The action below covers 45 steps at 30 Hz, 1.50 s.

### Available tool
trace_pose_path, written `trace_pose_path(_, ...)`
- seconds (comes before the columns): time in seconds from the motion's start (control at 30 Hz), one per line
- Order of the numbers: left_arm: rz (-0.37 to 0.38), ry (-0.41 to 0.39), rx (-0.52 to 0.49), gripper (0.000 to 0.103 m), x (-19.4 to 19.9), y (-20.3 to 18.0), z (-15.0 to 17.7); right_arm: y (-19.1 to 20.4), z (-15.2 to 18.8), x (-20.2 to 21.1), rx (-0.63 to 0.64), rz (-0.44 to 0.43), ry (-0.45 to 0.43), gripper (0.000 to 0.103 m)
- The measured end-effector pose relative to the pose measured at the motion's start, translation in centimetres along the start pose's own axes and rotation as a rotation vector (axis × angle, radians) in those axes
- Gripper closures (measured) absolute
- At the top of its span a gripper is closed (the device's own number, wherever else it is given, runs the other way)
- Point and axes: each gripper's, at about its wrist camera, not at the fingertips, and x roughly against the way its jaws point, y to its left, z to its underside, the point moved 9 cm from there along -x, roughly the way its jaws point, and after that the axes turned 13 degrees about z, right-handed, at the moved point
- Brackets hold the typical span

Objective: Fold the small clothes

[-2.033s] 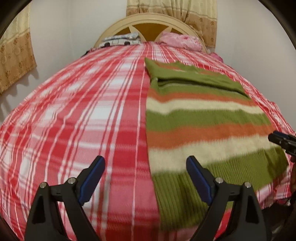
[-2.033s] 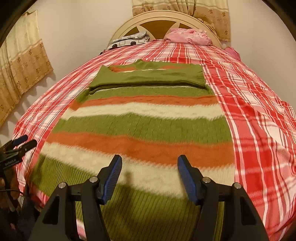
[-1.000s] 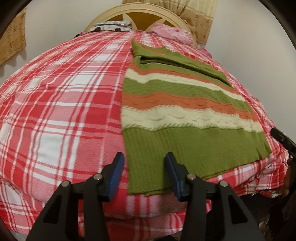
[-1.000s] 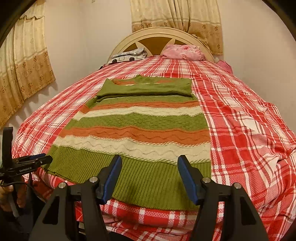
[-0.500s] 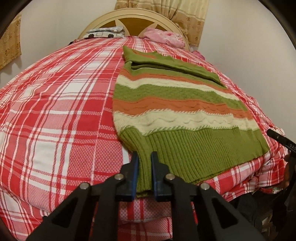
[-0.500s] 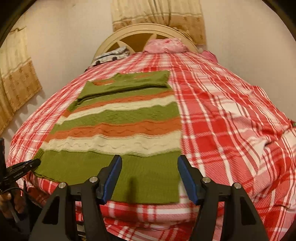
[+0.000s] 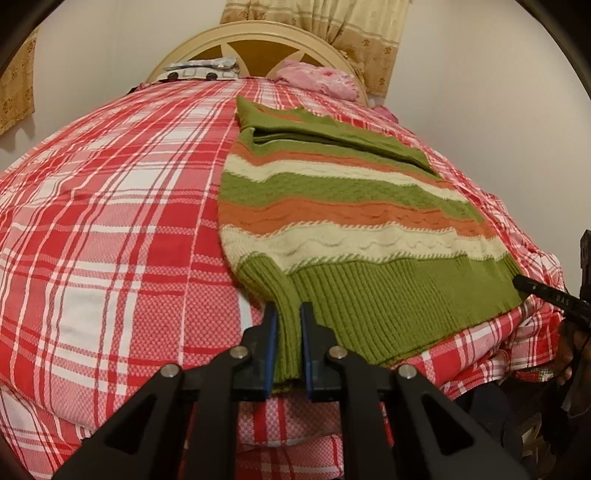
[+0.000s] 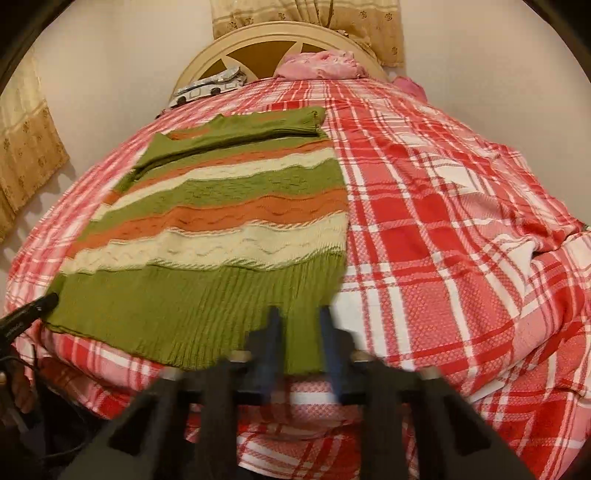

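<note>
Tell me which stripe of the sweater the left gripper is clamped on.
The ribbed green hem band, the nearest stripe: the left gripper pinches its corner. The cream, orange and other green stripes lie farther up, untouched.

Landmark: sweater, lying flat on the bed. Its hem is at the near bed edge, its neck end points toward the headboard. A sleeve lies folded across the sweater's far end. Behind the sweater, at the headboard: a pillow and, left of that pillow, a second pillow. Curtain behind the headboard. Left claw at the sweater's near left hem corner, fabric between its fingers. Right claw at the near right hem corner, fabric between its fingers. Bare bed to both sides of the sweater.
</note>
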Motion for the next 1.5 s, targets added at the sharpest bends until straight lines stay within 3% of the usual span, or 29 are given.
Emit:
trace_pose_path(0.07, 0.026, -0.023, 0.012, 0.092, 0.5, 0.0, -0.5, -0.2, -0.1, 0.3, -0.042, -0.047, -0.009, 0.095)
trace_pose_path(0.27, 0.073, -0.108, 0.027, 0.092, 2.0, -0.1, -2.9, -0.4, -2.4, 3.7, -0.133, -0.152, -0.147, 0.095)
trace_pose_path(0.57, 0.094, -0.171, -0.004, 0.093, 2.1, -0.4, -7.6, 0.4, -6.4, 5.7, -0.174, -0.165, -0.254, 0.095)
trace_pose_path(0.83, 0.076, -0.241, -0.007, 0.097, 2.3, 0.6, -14.2, 1.9, -12.5, 6.2, -0.140, -0.160, -0.316, 0.095)
trace_pose_path(1.2, 0.070, -0.262, -0.037, 0.100, -0.2, 1.9, -21.0, 3.7, -21.4, 3.2, -0.133, -0.173, -0.311, 0.096)
trace_pose_path(1.37, 0.038, -0.230, -0.071, 0.100, -0.7, 2.9, -21.2, 4.7, -23.7, 1.2, -0.116, -0.166, -0.288, 0.096)
trace_pose_path(1.4, 0.030, -0.223, -0.090, 0.096, -0.5, 3.2, -20.6, 4.8, -23.8, 0.8, -0.112, -0.163, -0.284, 0.096)
trace_pose_path(1.47, 0.034, -0.199, -0.112, 0.072, -0.4, 3.7, -19.6, 4.8, -23.8, 0.0, -0.110, -0.161, -0.271, 0.096)
trace_pose_path(1.5, 0.034, -0.183, -0.117, 0.040, -0.3, 4.1, -18.8, 4.7, -23.7, -0.3, -0.110, -0.161, -0.266, 0.096)
